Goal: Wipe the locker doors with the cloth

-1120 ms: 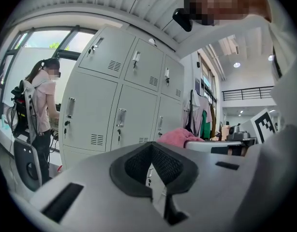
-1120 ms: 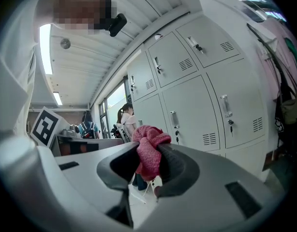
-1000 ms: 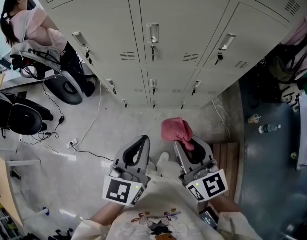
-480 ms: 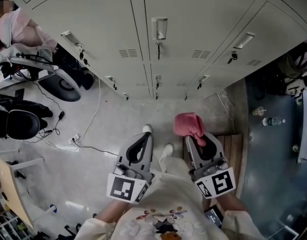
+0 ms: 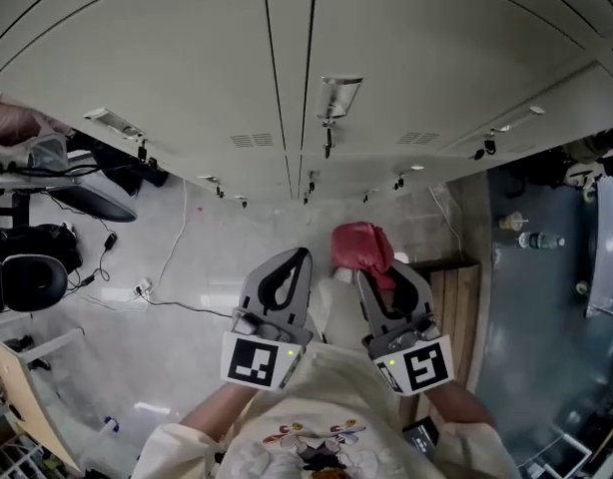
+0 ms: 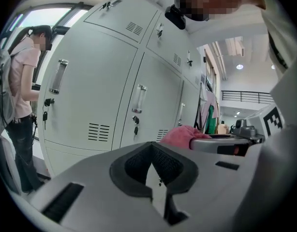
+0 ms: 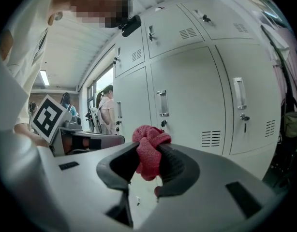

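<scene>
Head view first: where is the cloth (image 5: 361, 245)?

Bunched up red at the 12 o'clock end of the right gripper (image 5: 380, 273), which sits at about 5 o'clock in the picture. It is in the air in front of the locker doors (image 5: 386, 38), not touching them.

Is it really held?

Yes. In the right gripper view the jaws are closed on it. A knot of cloth stands above the tips and a fold hangs down between the pads.

And the left gripper (image 5: 299, 256)?

At 6 o'clock in the head view, just beside the right one. The left gripper view shows its jaws closed together, tips meeting, with nothing between them.

What do the lockers look like?

Pale grey doors fill the picture from 10 to 2 o'clock, each with a metal handle and a small vent. A key (image 5: 327, 150) hangs at 12 o'clock.

Anything else around?

Wooden slats (image 5: 456, 302) on the floor at 4 o'clock, a black chair (image 5: 32, 279) at 9 o'clock, and a person in a pink top (image 6: 20, 81) standing by the lockers at 9 o'clock in the left gripper view.
</scene>
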Tool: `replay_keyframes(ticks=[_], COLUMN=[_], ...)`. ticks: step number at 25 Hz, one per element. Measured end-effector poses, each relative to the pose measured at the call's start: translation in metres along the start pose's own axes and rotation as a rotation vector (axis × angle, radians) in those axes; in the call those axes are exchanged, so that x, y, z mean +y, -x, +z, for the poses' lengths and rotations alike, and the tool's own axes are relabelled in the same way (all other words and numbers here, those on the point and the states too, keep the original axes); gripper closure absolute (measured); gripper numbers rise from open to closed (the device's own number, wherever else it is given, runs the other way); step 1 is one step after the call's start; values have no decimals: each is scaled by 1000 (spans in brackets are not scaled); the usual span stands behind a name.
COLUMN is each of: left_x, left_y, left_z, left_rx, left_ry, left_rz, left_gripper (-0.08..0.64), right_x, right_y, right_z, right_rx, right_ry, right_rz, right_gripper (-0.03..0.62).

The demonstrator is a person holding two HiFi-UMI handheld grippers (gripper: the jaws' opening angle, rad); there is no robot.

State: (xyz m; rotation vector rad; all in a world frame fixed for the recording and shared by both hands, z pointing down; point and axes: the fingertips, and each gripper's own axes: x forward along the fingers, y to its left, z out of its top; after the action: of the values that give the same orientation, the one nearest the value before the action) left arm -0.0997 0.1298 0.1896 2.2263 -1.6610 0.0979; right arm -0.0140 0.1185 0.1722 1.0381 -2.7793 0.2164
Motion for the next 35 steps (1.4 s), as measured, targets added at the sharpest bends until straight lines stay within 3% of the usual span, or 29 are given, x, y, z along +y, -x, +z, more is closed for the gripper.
replay_keyframes(ticks=[4, 9, 16, 35], left_x=[15, 32, 51, 92], left_y=[-25, -46, -66, -103], left_z=[-11, -32, -49, -103], left_rx=[4, 24, -26, -30], left_ry=[-28, 3, -4, 17], left_rz=[40, 108, 188, 222], left_gripper=[554, 554, 554, 554], right_x=[-5, -15, -33, -34], right_y=[-28, -55, -81, -154], right_z=[-15, -48, -73, -133], right_rx=[-3, 38, 64, 64], right_ry=[28, 4, 26, 104], right_rz=[28, 45, 45, 80], right_gripper=[485, 485, 485, 483])
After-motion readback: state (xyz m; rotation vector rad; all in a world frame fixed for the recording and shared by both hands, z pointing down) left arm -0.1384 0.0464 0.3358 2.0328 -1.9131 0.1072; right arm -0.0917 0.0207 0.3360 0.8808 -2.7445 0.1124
